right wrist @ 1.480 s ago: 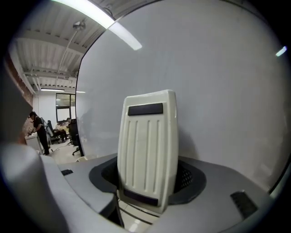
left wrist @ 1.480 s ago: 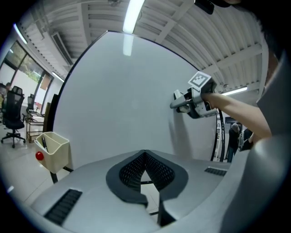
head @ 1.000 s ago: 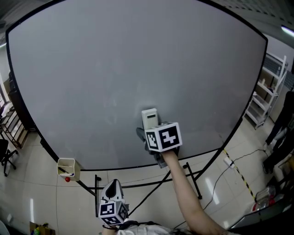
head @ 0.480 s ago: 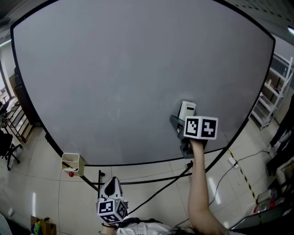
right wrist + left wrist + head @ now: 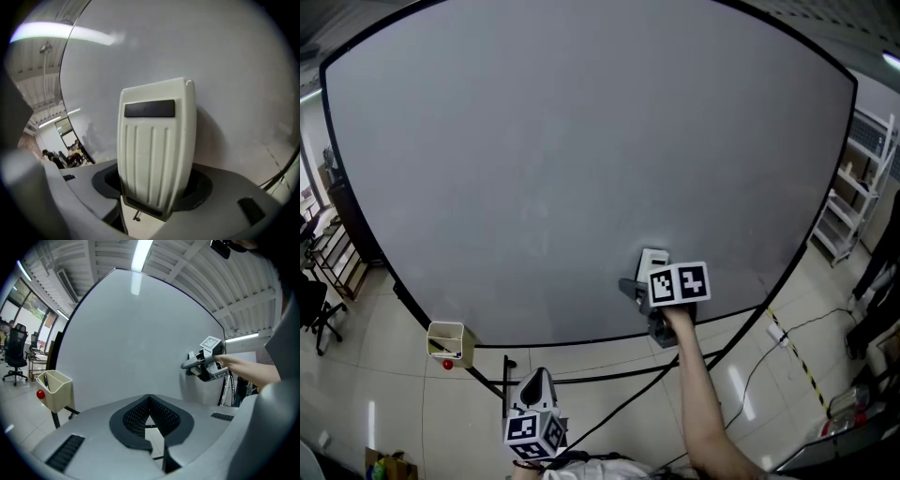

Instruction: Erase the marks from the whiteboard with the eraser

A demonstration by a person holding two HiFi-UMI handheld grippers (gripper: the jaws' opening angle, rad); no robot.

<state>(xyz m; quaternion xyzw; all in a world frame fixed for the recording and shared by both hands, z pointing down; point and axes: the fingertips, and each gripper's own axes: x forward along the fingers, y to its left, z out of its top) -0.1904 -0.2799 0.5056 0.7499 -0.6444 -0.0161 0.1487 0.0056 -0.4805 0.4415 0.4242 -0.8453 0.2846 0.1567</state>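
Head view shows the whiteboard [image 5: 581,141] filling most of the scene, with the right gripper [image 5: 651,277] held up against its lower right part, close above the bottom edge. In the right gripper view its jaws are clamped on the lower end of the eraser [image 5: 157,140]. The eraser is a cream ribbed block with a dark strip near its top, and it stands upright between the jaws with its far face against the whiteboard. The person's forearm [image 5: 698,394] reaches up to that gripper from below the whiteboard. The left gripper [image 5: 149,401] hangs low, well below the whiteboard's bottom edge and apart from it, pointing up towards it. In the left gripper view its jaws are drawn together at the tips with nothing between them. A cream bin [image 5: 450,342] hangs at the whiteboard's lower left edge, with a red ball [image 5: 447,365] just beside it. A white shelving unit [image 5: 848,183] stands beyond the whiteboard's right edge. The whiteboard's surface reads plain grey, with only faint smudging near its middle.
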